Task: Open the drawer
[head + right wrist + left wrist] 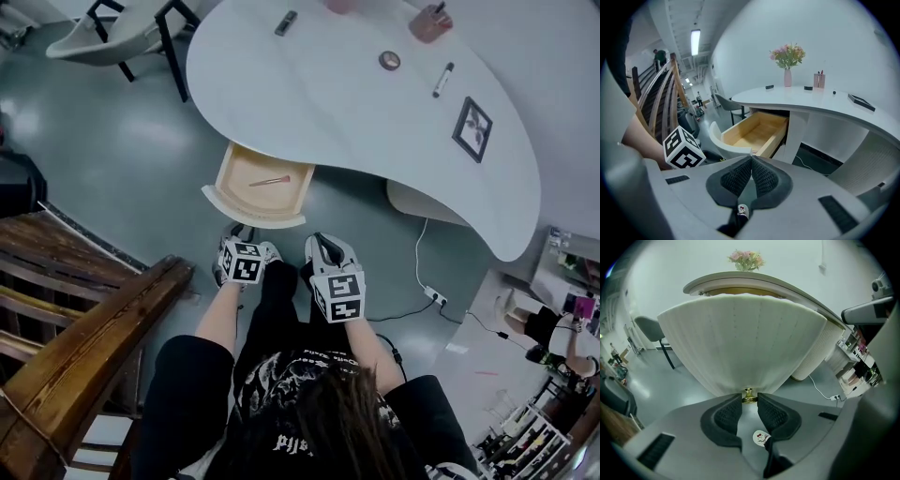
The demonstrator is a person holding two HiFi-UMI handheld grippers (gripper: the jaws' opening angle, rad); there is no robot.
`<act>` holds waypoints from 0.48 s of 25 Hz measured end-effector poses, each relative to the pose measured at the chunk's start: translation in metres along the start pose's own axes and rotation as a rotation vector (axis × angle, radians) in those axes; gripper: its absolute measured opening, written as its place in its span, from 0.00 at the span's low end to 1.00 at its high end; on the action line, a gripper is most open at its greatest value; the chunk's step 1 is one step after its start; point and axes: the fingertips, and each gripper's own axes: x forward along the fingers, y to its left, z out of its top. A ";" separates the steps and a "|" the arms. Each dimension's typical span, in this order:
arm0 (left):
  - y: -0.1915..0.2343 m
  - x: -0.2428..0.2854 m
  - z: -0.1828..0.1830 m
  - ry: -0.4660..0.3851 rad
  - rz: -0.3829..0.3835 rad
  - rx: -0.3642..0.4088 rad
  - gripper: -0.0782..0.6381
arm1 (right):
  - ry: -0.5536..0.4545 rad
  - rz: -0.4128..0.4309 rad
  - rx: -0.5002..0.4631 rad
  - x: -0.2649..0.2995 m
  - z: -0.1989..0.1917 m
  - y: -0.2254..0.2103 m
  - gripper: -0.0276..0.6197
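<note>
A wooden drawer [246,192] with a curved white front stands pulled out from under the white desk [356,112]; a thin stick-like thing [269,180] lies inside it. In the left gripper view the white front [745,343] fills the frame, and my left gripper [749,401] is shut on the small brass knob [749,396] at its lower edge. In the head view the left gripper [238,231] sits at the drawer front. My right gripper [319,242] hangs beside it, clear of the drawer [754,133], jaws shut on nothing [751,161].
A wooden stair rail [84,347] runs close on the left. A chair [103,37] stands at the back left. A cable and power strip [433,295] lie on the floor at right. On the desk are a picture frame [472,128], tape roll [389,60] and pen [442,80].
</note>
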 end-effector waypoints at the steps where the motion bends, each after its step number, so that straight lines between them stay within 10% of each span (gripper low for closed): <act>1: 0.002 0.000 -0.001 0.004 0.000 0.001 0.27 | -0.001 -0.005 0.004 0.001 0.001 0.000 0.08; 12: -0.004 -0.005 -0.002 0.023 -0.016 -0.069 0.27 | 0.053 -0.038 0.046 -0.007 -0.007 -0.012 0.08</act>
